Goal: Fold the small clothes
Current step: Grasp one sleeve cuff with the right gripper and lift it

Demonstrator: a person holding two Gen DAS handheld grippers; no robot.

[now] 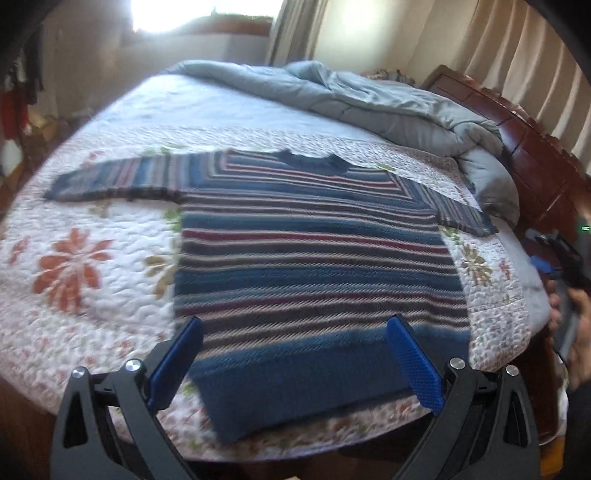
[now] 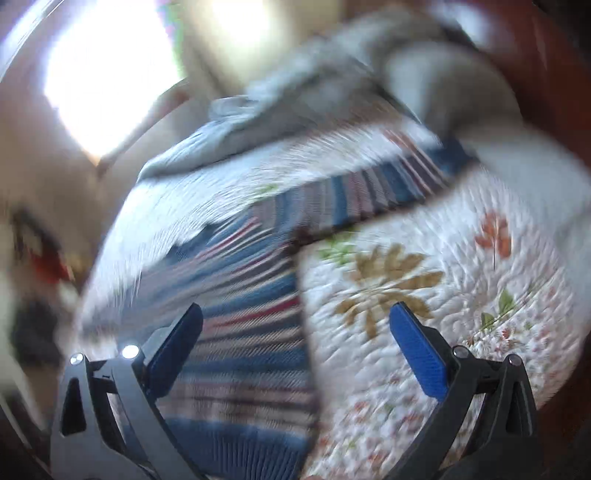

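A small striped sweater (image 1: 310, 258), blue with red, grey and cream bands, lies flat on the floral quilt (image 1: 74, 266), both sleeves spread out and its blue hem nearest me. My left gripper (image 1: 295, 332) is open and empty, just above the hem. My right gripper (image 2: 295, 317) is open and empty over the sweater's right side edge (image 2: 240, 314); this view is motion-blurred. The right sleeve (image 2: 388, 192) stretches away above it. The right gripper also shows at the far right of the left wrist view (image 1: 561, 258), beside the bed.
A rumpled grey duvet (image 1: 369, 107) is piled at the head of the bed. A dark wooden headboard (image 1: 535, 147) stands on the right. The quilt's front edge (image 1: 295, 443) is just beneath my left gripper. A bright window (image 1: 199, 14) lies beyond.
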